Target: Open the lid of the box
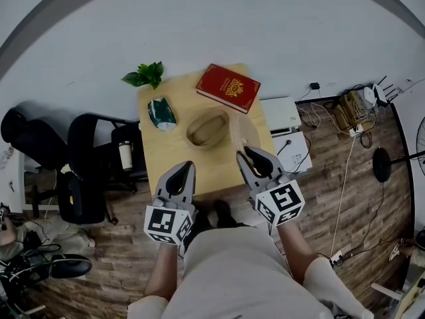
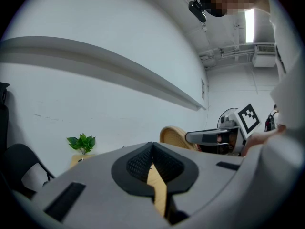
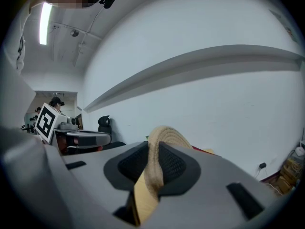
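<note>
right gripper jaws clamp the woven lid; left gripper jaws closed, empty.

left gripper, right gripper: grey, tapered to a point; black textured pads; each carries a white cube with black square markers; wearer: pale top, light short sleeves

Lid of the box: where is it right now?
In the head view the woven lid stands on edge just right of the open round box, clamped in the right gripper, with the red book beyond it.
</note>
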Tool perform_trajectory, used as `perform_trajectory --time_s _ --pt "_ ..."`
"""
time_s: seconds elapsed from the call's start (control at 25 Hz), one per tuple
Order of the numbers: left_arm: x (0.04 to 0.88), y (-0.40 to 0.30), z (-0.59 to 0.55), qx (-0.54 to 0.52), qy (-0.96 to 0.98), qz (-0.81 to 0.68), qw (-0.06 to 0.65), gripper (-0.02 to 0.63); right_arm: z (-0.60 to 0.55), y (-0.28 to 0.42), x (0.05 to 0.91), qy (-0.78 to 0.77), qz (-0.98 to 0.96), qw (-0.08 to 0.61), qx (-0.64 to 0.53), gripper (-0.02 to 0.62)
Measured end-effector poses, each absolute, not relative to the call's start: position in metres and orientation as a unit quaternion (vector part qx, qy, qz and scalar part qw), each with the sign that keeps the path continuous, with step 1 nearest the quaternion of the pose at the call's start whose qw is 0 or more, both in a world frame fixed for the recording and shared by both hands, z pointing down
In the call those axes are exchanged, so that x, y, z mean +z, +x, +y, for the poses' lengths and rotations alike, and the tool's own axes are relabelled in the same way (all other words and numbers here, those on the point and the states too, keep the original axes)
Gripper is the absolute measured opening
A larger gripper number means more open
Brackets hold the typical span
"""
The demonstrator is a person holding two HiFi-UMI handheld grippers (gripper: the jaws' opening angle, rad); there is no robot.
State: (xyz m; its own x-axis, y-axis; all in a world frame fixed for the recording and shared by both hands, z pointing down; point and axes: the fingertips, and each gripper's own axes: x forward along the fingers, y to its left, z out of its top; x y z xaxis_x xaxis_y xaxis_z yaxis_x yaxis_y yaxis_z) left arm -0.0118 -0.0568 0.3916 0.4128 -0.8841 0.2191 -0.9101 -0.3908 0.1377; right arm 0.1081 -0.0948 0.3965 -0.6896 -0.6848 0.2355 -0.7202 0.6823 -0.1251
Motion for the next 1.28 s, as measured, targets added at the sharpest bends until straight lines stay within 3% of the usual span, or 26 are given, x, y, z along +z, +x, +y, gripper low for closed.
perform_trajectory --time_s 1.28 --pt "0.3936 -0.0188 -0.0515 0.051 0.824 -0.548 0.133 0.008 -0.0933 0.1106 0.3961 0.379 -0.914 0.081 0.116 0.07"
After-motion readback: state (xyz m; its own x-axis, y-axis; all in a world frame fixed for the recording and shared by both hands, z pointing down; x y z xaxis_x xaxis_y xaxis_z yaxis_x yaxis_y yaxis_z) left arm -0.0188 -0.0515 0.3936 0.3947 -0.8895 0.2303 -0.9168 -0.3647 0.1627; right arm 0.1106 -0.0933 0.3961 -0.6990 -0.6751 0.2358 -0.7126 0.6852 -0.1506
